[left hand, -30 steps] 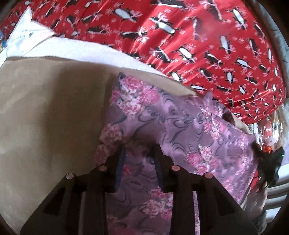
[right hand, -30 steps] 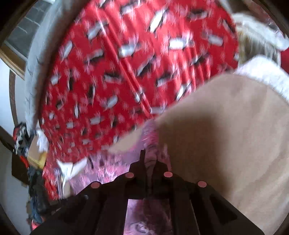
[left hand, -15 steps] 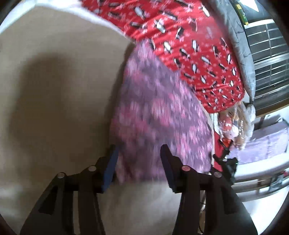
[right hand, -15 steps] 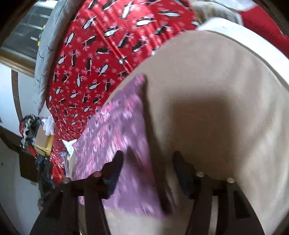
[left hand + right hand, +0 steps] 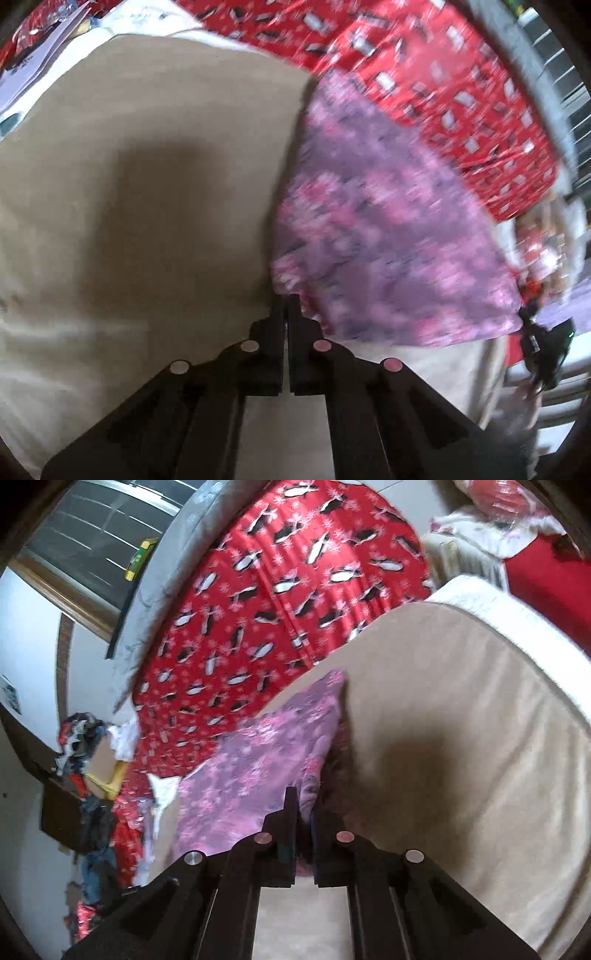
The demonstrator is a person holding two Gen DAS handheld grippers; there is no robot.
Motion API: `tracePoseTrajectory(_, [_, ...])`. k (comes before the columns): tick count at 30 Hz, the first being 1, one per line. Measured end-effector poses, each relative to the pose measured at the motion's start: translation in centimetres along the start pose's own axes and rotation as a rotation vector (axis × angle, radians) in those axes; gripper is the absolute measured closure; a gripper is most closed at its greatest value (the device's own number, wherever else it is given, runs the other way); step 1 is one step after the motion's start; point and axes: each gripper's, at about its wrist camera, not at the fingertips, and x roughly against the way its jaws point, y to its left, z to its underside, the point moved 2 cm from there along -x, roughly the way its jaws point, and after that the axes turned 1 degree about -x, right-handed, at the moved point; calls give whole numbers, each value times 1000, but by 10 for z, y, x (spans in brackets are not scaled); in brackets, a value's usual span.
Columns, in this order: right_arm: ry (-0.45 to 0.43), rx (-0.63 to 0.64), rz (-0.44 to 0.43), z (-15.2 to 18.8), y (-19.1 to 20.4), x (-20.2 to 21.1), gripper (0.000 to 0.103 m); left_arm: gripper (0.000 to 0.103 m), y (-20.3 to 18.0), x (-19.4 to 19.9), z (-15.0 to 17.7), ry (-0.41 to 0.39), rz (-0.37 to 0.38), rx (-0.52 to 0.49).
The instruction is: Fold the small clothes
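Note:
A small purple garment with pink flowers (image 5: 388,229) lies on a beige padded surface (image 5: 147,184). My left gripper (image 5: 287,306) is shut at the garment's near left corner; the view is blurred and I cannot tell whether cloth is pinched. In the right wrist view the same garment (image 5: 258,760) lies left of centre. My right gripper (image 5: 304,805) is shut on the garment's near right edge, with pink cloth between its jaws.
A red blanket with a penguin print (image 5: 424,66) (image 5: 277,590) lies behind the beige surface (image 5: 461,738). White papers (image 5: 29,77) lie far left. A clutter of clothes and a box (image 5: 88,753) sits at the left by a window (image 5: 92,524).
Both grippers were open around the garment's edge half a second ago; both have closed at its near corners. One second ago the right held cloth higher up.

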Motion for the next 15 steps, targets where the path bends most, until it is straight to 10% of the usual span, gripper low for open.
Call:
tracePoseTrajectory(5, [197,-29,185,23,-32,-44,86,103,8,8,3,-20,7,12])
tracePoseTrajectory(9, [8,1,200,-2,-10,-18,74,99,-22,29,-19,-116,55,-68])
tracePoseTrajectory(13, [-65,129,113,-28,34,-32,68,43,-76,18,-53,-186,1,-193])
tracePoseTrajectory(15, [-73,178,129,-30,47,-51,68,42,-86,-4,-58,-194,-76,-243])
